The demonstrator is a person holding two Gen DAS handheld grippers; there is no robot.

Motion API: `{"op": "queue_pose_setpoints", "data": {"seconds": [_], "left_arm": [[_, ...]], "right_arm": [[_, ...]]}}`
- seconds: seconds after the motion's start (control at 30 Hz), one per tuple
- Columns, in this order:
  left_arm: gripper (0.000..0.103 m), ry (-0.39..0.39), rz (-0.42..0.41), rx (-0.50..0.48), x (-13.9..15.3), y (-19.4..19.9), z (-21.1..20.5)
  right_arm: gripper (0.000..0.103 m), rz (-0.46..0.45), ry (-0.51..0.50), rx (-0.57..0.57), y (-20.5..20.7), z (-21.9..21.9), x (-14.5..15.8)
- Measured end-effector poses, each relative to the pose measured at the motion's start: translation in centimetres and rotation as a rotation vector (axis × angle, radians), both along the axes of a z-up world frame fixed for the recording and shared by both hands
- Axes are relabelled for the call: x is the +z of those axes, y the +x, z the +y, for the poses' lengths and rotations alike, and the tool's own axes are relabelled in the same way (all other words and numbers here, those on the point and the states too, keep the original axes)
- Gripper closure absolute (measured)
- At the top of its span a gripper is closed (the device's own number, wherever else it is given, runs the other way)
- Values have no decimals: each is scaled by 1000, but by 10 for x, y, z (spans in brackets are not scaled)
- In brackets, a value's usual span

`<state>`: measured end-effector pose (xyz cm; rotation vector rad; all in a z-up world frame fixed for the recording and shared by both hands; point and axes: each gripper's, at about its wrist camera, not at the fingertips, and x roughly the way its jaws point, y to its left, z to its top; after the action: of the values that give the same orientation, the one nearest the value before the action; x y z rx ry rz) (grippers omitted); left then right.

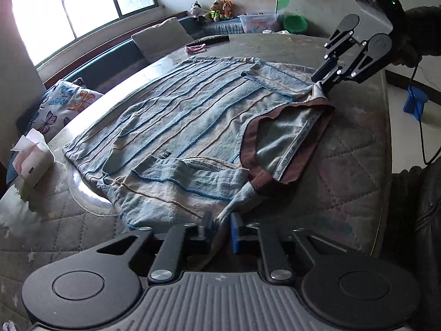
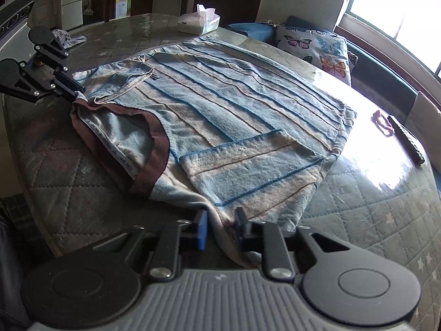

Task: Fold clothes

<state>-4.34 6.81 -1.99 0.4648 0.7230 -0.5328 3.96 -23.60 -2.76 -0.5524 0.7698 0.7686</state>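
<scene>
- One striped shirt [image 1: 193,127] is lying flat on the desk [image 1: 344,171], sleeves folded in
- Left tongs [image 1: 222,223] and right tongs [image 2: 220,224] are each clenching a shirt shoulder
- One tissue box [image 2: 198,22] is holding tissues

striped T-shirt [image 1: 187,127]: soft knitted cloth, faded blue and beige, matt, slightly rumpled; brown ribbed collar band.
worktop [image 2: 372,182]: quilted fabric under a clear, glossy sheet that mirrors the window glare.
left claw [image 1: 222,227]: matt black plastic arms, shiny metal pivot bolts, ribbed grey housing; blue pad on one finger.
right claw [image 2: 220,227]: the same matt black plastic and metal bolts, blue pad.
tissue pack [image 2: 199,19]: glossy soft plastic wrap, thin white paper sticking out.
butterfly cushion [image 2: 317,48]: printed woven cloth, matt.
window frame [image 2: 386,55]: dark wood, smooth.
</scene>
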Motion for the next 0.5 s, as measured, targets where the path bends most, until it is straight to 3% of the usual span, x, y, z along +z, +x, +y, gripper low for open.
{"op": "queue_pose_setpoints", "data": {"seconds": [0.1, 0.27, 0.5], "left_arm": [[98, -8, -13, 17, 3, -3, -2], [99, -42, -49, 50, 20, -21, 2], [99, -101, -108, 104, 55, -73, 4]], "right_arm": [[97, -9, 2, 3, -4, 1, 1], [98, -37, 27, 24, -19, -5, 16], [99, -95, 87, 41, -64, -24, 52]]}}
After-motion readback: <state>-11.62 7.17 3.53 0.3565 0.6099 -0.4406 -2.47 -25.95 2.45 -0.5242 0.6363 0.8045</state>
